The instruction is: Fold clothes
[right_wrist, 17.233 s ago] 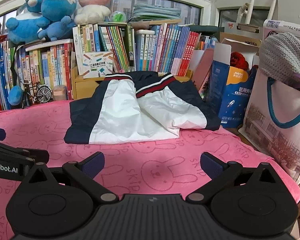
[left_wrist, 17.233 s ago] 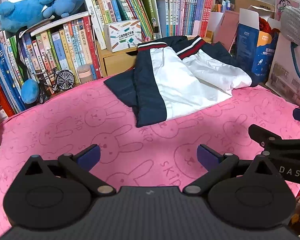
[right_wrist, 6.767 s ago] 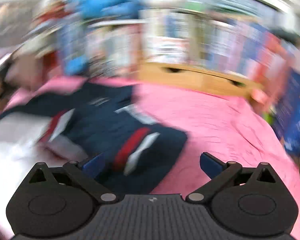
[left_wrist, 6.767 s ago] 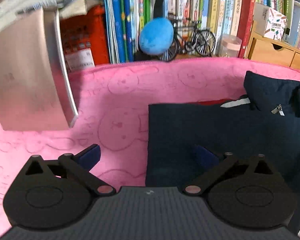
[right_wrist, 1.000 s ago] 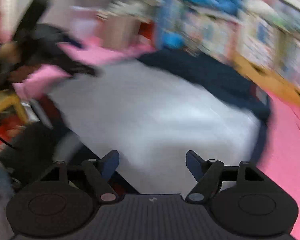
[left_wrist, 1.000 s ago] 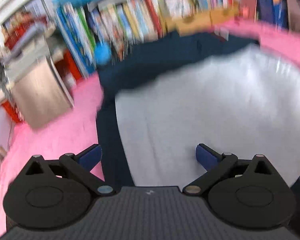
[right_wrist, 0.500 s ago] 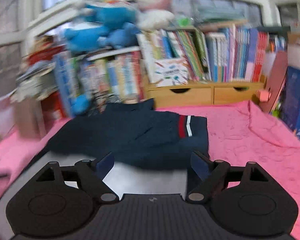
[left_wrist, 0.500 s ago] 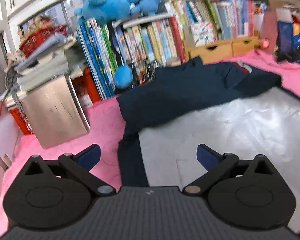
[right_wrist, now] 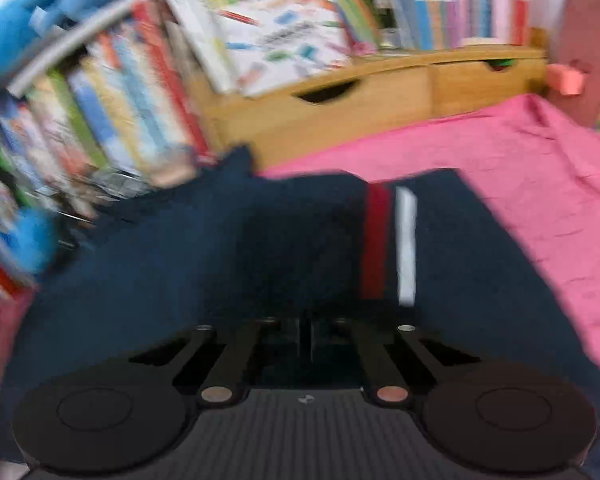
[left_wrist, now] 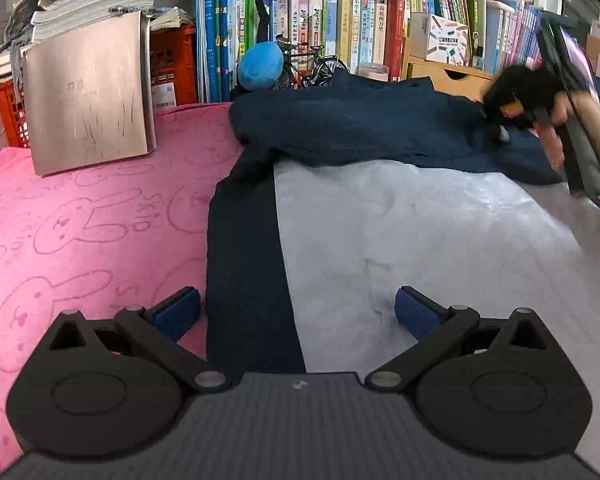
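A pink towel-like cover printed with rabbit outlines (left_wrist: 80,216) spans the work surface. On it lies a navy and white jacket (left_wrist: 380,220), inside out, its pale grey-white lining uppermost in the near right area and a navy band running along the lining's left edge; a navy fold crosses its far side. A row of upright books (left_wrist: 340,20) stands along the far edge, with a beige board (left_wrist: 88,92) leaning at far left. The left gripper (left_wrist: 298,308), jaws spread wide and holding nothing, hovers over the jacket's near left edge. The right gripper (right_wrist: 305,334), jaws having just closed, is fully closed over the navy fabric beside a red and white striped cuff (right_wrist: 388,240); blur hides whether cloth is pinched.
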The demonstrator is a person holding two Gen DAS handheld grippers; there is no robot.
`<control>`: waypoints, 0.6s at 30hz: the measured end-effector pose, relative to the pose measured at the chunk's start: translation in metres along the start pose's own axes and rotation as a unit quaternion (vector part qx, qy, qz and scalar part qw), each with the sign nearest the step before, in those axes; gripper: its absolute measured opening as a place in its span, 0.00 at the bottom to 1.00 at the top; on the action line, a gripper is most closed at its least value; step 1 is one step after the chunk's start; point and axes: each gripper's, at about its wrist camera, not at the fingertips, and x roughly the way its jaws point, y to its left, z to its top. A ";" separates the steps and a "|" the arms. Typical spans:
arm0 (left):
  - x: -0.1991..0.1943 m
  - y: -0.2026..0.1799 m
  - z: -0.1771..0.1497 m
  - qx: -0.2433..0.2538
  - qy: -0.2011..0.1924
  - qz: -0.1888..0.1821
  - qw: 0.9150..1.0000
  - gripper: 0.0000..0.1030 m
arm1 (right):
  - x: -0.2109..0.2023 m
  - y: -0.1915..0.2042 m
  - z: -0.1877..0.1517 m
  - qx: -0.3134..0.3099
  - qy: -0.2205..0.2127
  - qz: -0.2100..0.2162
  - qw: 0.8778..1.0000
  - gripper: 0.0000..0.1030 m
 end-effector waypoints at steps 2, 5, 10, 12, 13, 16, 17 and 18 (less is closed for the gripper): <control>0.000 0.001 -0.001 -0.004 -0.002 -0.003 1.000 1.00 | -0.015 0.045 0.001 -0.047 -0.017 0.047 0.998 0.06; -0.002 0.003 -0.002 -0.015 -0.007 -0.009 1.000 1.00 | -0.039 0.121 0.001 -0.118 -0.034 0.133 0.983 0.05; -0.006 0.009 -0.004 -0.035 -0.015 -0.015 0.999 1.00 | -0.070 0.260 -0.031 -0.257 -0.003 0.322 0.911 0.06; -0.007 0.011 -0.004 -0.042 -0.018 -0.017 0.999 1.00 | -0.088 0.297 -0.049 -0.322 -0.004 0.380 0.867 0.08; -0.008 0.012 -0.005 -0.045 -0.019 -0.018 0.999 1.00 | -0.097 0.307 -0.055 -0.348 -0.012 0.397 0.849 0.10; -0.009 0.012 -0.005 -0.048 -0.020 -0.019 0.998 1.00 | -0.110 0.308 -0.058 -0.373 -0.020 0.417 0.828 0.52; -0.010 0.012 -0.005 -0.048 -0.021 -0.019 0.998 1.00 | -0.109 0.299 -0.055 -0.370 -0.021 0.408 0.834 0.73; -0.009 0.012 -0.004 -0.048 -0.021 -0.019 0.998 1.00 | -0.106 0.288 -0.051 -0.365 -0.022 0.390 0.845 0.79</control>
